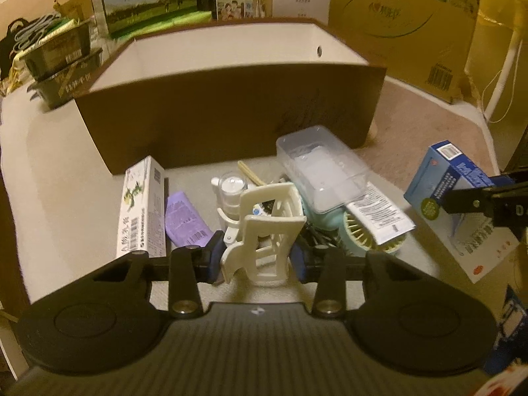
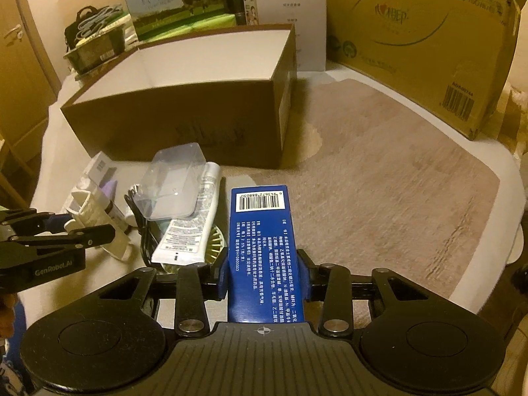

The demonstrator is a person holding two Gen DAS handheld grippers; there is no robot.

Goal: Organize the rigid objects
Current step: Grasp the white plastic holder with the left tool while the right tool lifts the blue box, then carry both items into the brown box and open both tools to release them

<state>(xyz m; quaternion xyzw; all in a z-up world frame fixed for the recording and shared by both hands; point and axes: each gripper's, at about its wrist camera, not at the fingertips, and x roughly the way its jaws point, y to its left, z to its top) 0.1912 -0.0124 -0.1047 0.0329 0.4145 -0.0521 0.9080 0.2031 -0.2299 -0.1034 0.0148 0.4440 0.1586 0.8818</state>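
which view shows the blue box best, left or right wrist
The right wrist view: the blue box fills the centre, barcode and printed side plain, clamped in the right gripper. The left wrist view shows it only at the right edge, tilted and partly covered by the gripper.

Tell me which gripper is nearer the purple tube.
Left. The left gripper, shut on the cream holder, sits right beside the purple tube. The right gripper holds the blue box beyond the pile.

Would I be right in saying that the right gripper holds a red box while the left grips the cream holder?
Not quite: the box in the right gripper is blue, as the right wrist view shows. The left gripper does grip the cream holder.
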